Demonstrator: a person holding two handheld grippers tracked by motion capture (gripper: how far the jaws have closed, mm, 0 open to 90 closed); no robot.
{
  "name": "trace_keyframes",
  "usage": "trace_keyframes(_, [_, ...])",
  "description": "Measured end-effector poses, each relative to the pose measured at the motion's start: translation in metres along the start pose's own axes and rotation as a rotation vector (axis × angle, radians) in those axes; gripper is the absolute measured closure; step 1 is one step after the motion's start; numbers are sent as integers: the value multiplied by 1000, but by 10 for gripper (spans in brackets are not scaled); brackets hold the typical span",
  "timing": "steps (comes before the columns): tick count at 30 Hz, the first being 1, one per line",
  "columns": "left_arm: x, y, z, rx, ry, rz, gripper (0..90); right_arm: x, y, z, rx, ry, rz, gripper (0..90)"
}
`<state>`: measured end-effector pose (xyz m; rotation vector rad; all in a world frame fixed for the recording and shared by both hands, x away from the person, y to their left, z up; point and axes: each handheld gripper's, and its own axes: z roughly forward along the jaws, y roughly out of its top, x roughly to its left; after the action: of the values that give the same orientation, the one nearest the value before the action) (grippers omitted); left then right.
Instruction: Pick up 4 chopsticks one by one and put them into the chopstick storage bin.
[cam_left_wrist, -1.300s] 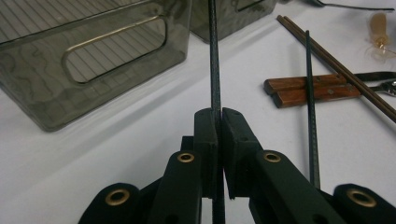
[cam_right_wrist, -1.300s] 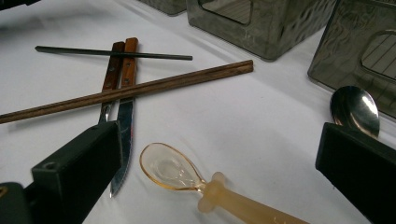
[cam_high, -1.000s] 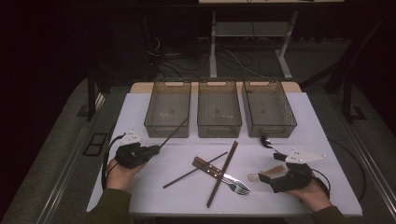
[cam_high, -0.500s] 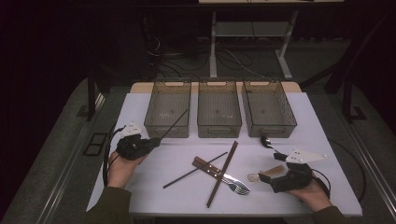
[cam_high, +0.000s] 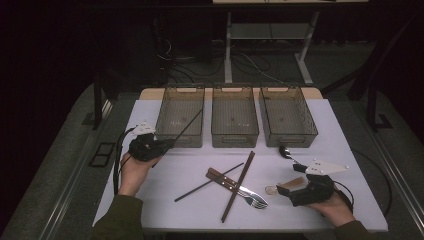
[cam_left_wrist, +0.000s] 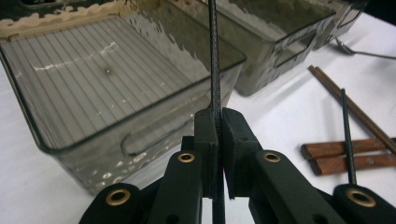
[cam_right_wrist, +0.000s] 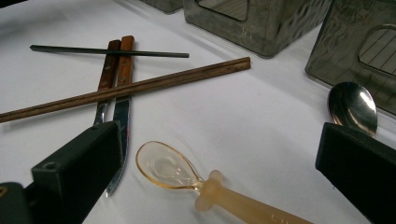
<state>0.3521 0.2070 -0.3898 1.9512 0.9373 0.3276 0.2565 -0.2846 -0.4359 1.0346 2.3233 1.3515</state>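
Observation:
My left gripper (cam_high: 165, 144) is shut on a thin black chopstick (cam_high: 187, 125), which slants up and away over the left bin (cam_high: 165, 112). In the left gripper view the pads (cam_left_wrist: 209, 135) pinch the stick (cam_left_wrist: 214, 56), and its far end lies above the bin's ribbed floor (cam_left_wrist: 93, 84). My right gripper (cam_high: 292, 184) rests open at the front right of the table. Between its jaws in the right gripper view lies a clear amber spoon (cam_right_wrist: 168, 168), untouched.
Three smoky bins stand in a row at the back: left, middle (cam_high: 235, 137) and right (cam_high: 289, 140). Mid-table lie a second black chopstick (cam_high: 207, 182), brown chopsticks (cam_high: 239, 185), and a wood-handled knife (cam_high: 222, 178) and fork (cam_high: 255, 200). A metal spoon (cam_high: 285, 152) lies near the right bin.
My left hand has carried the black chopstick up and away toward the left bin, so its tip now reaches over the bin. The right gripper has stayed put.

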Motion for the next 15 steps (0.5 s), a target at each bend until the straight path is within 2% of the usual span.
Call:
trace_keyframes(12, [5, 11, 10, -4, -1, -6, 854, -1, 0, -1, -2, -1, 8, 2])
trace_keyframes(15, [8, 14, 13, -7, 4, -22, 854, -1, -1, -1, -5, -3, 9, 3])
